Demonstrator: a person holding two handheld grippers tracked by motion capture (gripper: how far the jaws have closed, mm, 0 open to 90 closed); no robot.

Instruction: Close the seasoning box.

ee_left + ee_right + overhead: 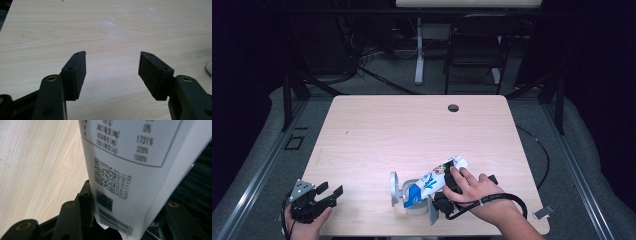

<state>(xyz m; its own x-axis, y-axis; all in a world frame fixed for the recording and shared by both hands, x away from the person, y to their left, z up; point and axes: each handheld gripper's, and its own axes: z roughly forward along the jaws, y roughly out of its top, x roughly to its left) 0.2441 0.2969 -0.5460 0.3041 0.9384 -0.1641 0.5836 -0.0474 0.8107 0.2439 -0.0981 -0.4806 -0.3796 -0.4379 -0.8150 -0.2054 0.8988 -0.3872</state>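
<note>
High view, from left to right: the left gripper (pixel 328 194) sat at the near left corner of the table (pixel 412 125), held in the person's left hand (pixel 307 225), its jaws spread wide with nothing between them. The left gripper view agreed, showing both black pads (pixel 78 72) well apart over bare pale wood.

Toward the middle of the near edge, a white pouch (pixel 432 181) with blue printing lay tilted, its lower end over a small round container (pixel 412 202) and its upper end pointing away to the right. A round lid-like disc (pixel 394 186) stood on edge just left of the container, and a grey flat piece (pixel 432 213) stood near its right side.

The right hand (pixel 474 192) lay over the pouch's upper part with the right gripper (pixel 447 192) beneath it. In the right gripper view the jaws stood part-way closed, clamped on the bag's (pixel 130 175) printed back, with its codes and barcode between them; the left pad (pixel 87 202) pressed against its edge.

A small clip (pixel 543 211) lay at the table's near right corner.
</note>
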